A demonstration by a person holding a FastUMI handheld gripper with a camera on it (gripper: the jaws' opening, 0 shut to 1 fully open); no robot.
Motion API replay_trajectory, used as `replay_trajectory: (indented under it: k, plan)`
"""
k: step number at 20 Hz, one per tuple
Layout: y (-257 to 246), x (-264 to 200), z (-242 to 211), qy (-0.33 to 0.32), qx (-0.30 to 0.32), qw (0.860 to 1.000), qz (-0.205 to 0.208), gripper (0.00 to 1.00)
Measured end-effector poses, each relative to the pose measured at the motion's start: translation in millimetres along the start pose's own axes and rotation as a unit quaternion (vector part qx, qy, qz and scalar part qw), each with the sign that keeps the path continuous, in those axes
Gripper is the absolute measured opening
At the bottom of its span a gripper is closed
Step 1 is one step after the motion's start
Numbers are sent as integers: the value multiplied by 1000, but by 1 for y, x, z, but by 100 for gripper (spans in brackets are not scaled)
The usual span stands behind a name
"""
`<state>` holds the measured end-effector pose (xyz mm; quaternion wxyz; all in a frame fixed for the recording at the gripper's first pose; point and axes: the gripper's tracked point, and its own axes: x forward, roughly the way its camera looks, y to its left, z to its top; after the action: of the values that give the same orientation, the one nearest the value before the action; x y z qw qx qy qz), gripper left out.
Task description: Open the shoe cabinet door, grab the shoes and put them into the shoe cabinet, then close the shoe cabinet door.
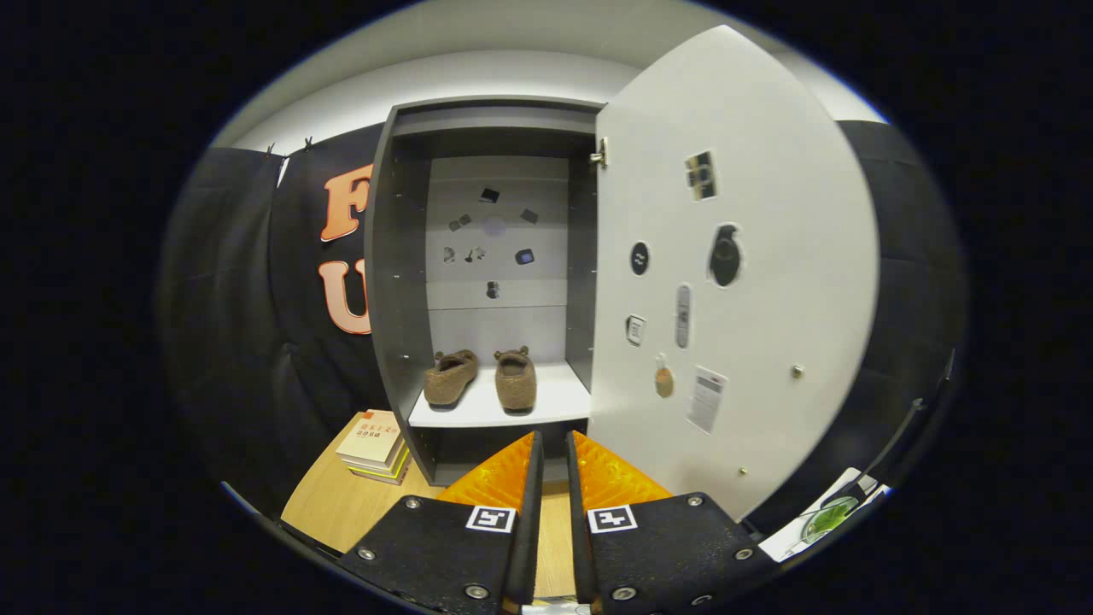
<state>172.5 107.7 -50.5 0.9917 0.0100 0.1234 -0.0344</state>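
Cabinet shelf (546,408): two shoes (485,378); door (743,282) open; tongs (552,444) empty, near-closed.

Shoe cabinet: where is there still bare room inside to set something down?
On the white shelf, a bare strip lies right of the two brown shoes, against the right wall by the open door. A narrow gap separates the shoes; the left side is crowded. The nearly closed claw holds nothing, short of the shelf.

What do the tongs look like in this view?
The tongs have two wedge-shaped fingers tapering toward the tips. Each sits on a black, grainy block with silver screws and a square black-and-white marker.
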Motion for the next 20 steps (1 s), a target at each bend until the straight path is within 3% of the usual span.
replay_trajectory:
  k: [5, 10, 15, 20]
  plan:
    - [-88, -49, -21, -1, 4, 997, -79, 17]
    - [-146, -59, -37, 14, 13, 993, -117, 20]
    - [-167, -27, -39, 0, 55, 995, -87, 21]
    - [-164, 8, -45, 13, 57, 997, -46, 20]
